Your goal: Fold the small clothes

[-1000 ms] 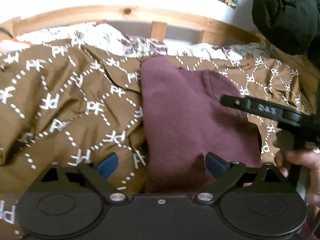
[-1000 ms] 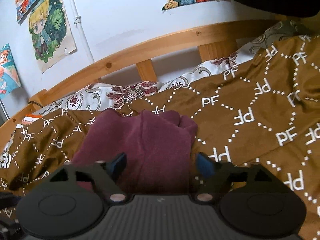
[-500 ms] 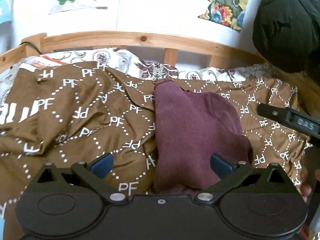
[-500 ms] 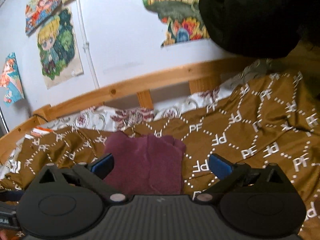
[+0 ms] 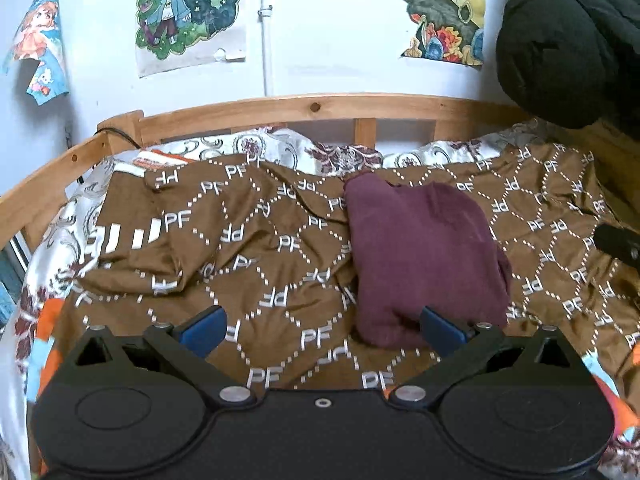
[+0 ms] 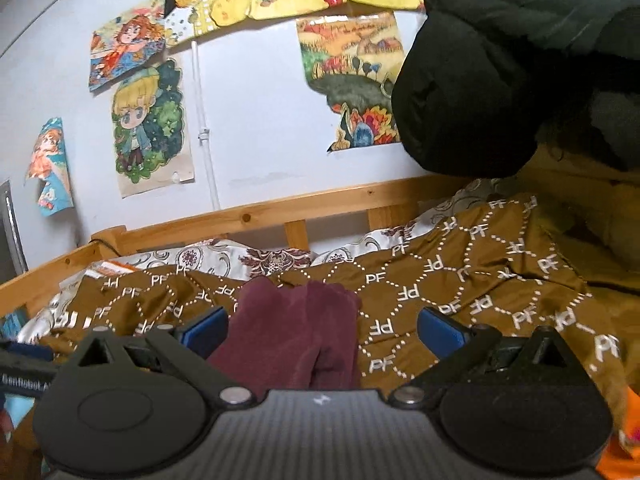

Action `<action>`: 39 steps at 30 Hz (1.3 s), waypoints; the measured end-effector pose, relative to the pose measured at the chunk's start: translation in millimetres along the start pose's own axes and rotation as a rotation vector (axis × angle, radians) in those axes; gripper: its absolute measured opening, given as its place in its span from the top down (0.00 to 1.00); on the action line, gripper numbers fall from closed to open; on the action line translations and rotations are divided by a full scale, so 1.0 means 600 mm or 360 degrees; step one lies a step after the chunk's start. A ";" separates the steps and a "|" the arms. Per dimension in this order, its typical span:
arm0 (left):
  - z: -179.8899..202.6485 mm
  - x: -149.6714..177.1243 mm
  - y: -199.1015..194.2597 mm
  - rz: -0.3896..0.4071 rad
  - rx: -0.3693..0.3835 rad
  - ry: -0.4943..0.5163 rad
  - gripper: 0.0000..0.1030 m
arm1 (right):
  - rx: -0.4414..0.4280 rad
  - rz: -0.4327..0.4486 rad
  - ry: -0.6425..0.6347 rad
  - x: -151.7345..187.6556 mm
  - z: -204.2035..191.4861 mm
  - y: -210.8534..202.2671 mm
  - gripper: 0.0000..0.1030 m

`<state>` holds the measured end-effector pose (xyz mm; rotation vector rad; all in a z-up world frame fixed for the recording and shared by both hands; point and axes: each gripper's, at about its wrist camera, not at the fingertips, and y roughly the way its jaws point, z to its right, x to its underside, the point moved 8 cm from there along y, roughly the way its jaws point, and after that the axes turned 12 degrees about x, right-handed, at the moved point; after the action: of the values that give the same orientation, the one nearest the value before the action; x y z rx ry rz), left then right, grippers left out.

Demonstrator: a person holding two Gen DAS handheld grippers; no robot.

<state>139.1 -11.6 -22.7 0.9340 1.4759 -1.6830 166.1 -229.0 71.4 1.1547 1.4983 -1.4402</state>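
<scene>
With both left gripper [image 5: 320, 330] and right gripper [image 6: 320, 330] fingers apart and empty, risk of folded maroon garment [image 5: 420, 256] slumping open on rumpled bedspread [image 5: 256, 248].

The folded garment [image 5: 420, 256] is plain maroon, with no print. It lies on a brown blanket [image 5: 260, 248] crossed by white dotted diamonds, each holding white "PF" letters, with a few white bars at its far left. Beyond it, the sheet [image 5: 280, 146] is white with grey scrolls and dark red flower medallions. The bed rail [image 5: 312, 106] is pale honey wood with dark knots. The wall [image 5: 328, 40] is bluish white and carries bright cartoon posters [image 5: 188, 8] in green, yellow, orange and blue. A black jacket [image 5: 568, 40] hangs at far right. Both grippers are black with blue pads [image 5: 202, 328].
</scene>
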 end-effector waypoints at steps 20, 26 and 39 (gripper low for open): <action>0.008 0.107 0.021 -0.0168 0.0031 0.0033 0.01 | 0.0142 -0.0041 -0.0031 0.104 0.036 -0.064 0.00; -0.011 0.116 0.022 -0.0151 -0.0004 0.0005 0.01 | 0.0099 -0.0114 -0.0074 0.135 0.015 -0.051 0.00; -0.009 0.103 0.008 -0.0018 -0.0058 0.0082 0.01 | 0.0096 -0.0103 -0.0113 0.138 0.010 -0.057 0.00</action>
<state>113.0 -9.7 -79.0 0.9571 1.5435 -1.6458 107.3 -224.6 3.9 1.0877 1.4639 -1.5634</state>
